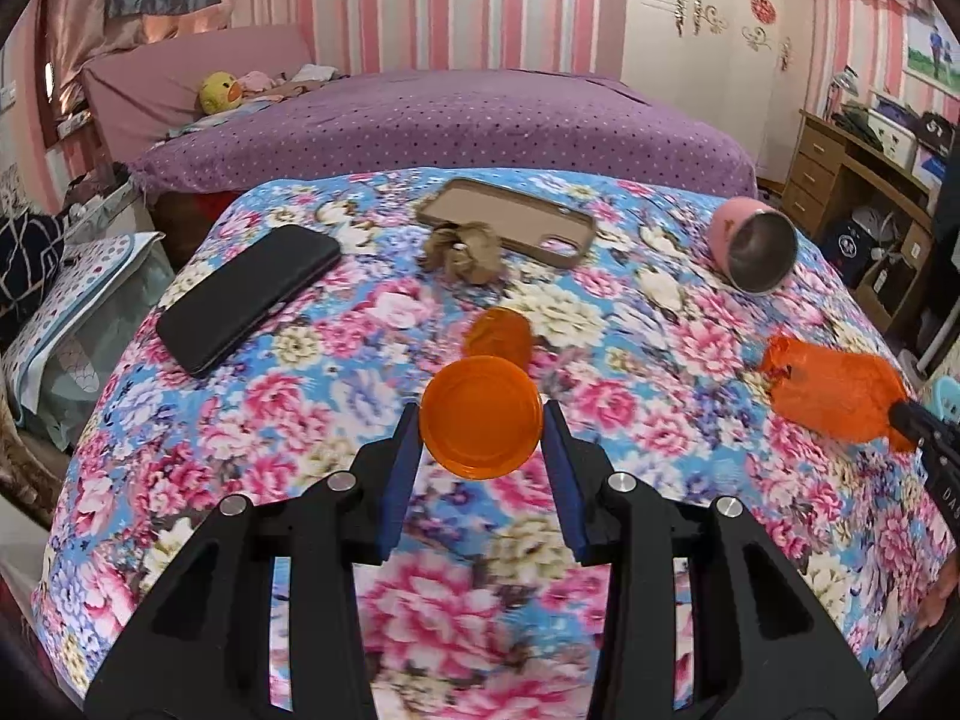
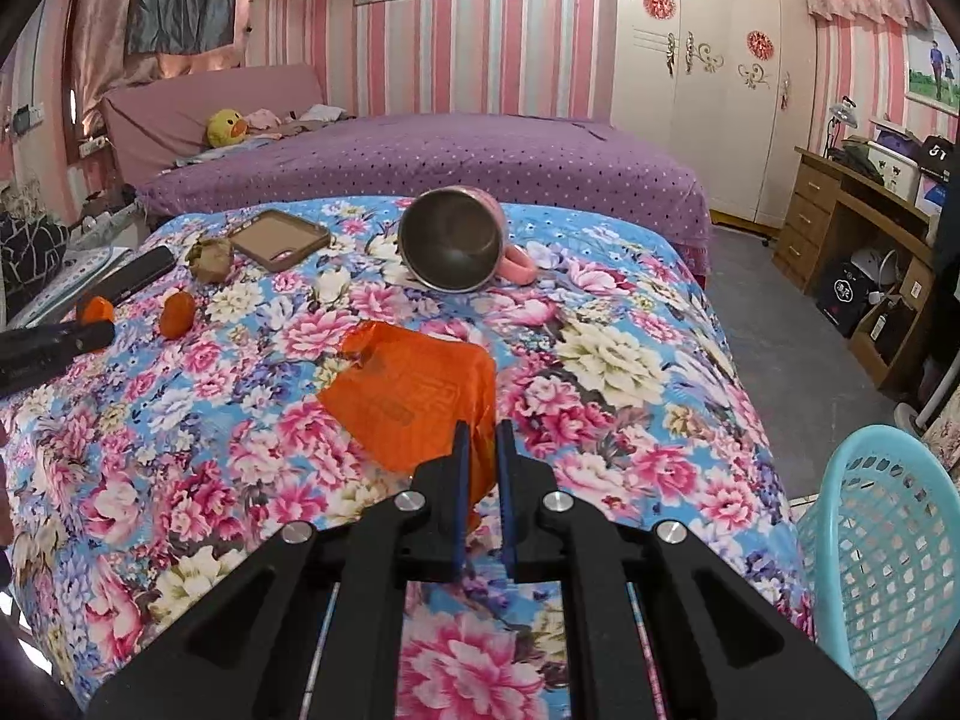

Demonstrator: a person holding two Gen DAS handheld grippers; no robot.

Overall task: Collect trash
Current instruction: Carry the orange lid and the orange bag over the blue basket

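- Left wrist view showed the left gripper (image 1: 482, 420) clamped on an orange cup (image 1: 482, 417), mouth toward the camera, held above the floral cloth (image 1: 630, 372).
- Right gripper (image 2: 480, 462) was closed on one edge of an orange plastic bag (image 2: 414, 396); the rest of the bag hung free over the cloth.
- Remaining trash lay on the cloth: a crumpled brown paper (image 1: 465, 252) touching a tan phone case (image 1: 510, 219), and a small orange piece (image 1: 499, 333) just beyond the cup.
- A blue mesh basket (image 2: 882, 546), the likely bin, stood beside the table, on the right gripper's side.
- Risk: the pinch on thin film was narrow; a quick swing toward the basket could pull the bag out.
- Risk: the cup was held only across its round wall, so tilting could let it slip.
- Risk: a black phone (image 1: 249, 297) and a tipped pink mug (image 1: 753, 246) sat near the trash and could be knocked.
- Writing: faint print on the bag was not legible; no brand could be read.
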